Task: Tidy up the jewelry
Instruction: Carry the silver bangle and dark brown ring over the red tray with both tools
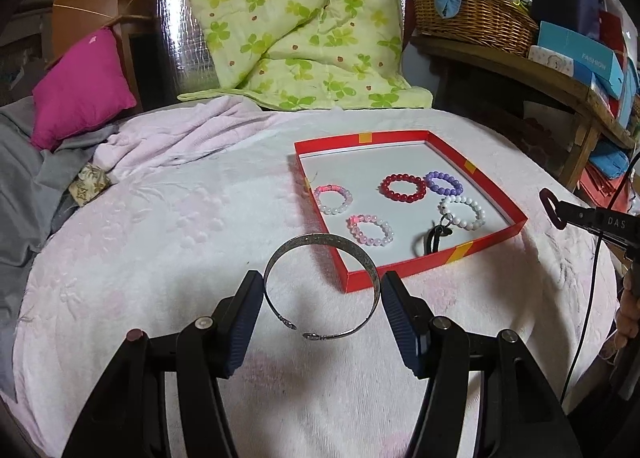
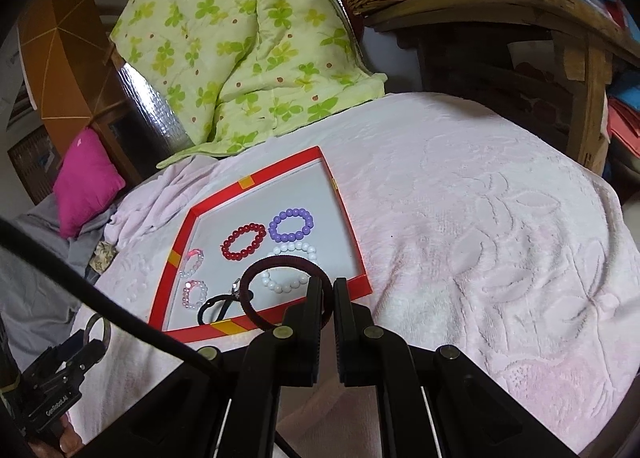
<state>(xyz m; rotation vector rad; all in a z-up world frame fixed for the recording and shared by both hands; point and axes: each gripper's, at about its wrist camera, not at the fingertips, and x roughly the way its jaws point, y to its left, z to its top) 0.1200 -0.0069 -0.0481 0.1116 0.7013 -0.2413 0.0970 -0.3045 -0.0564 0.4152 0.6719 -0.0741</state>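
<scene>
A red-walled tray (image 1: 416, 264) (image 2: 256, 328) lies on the pink blanket. In it are a red bead bracelet (image 1: 403, 187) (image 2: 244, 242), a purple one (image 1: 444, 183) (image 2: 291, 224), a white one (image 1: 464, 211) (image 2: 288, 285), two pink-white ones (image 1: 370, 230) (image 1: 333, 199), and a black hair tie (image 1: 430, 240) (image 2: 216, 308). My left gripper (image 1: 322, 290) is shut on a silver cuff bangle (image 1: 320, 242), held above the blanket by the tray's near corner. My right gripper (image 2: 328, 286) is shut on a dark maroon hair tie (image 2: 260, 322) above the tray's near edge.
The pink blanket (image 2: 480, 242) covers the bed. A green floral quilt (image 1: 296, 17) is piled at the back, a magenta pillow (image 1: 80, 89) and grey cloth at the left. A wooden shelf (image 1: 520, 69) with a wicker basket (image 1: 472, 13) and boxes stands at the right.
</scene>
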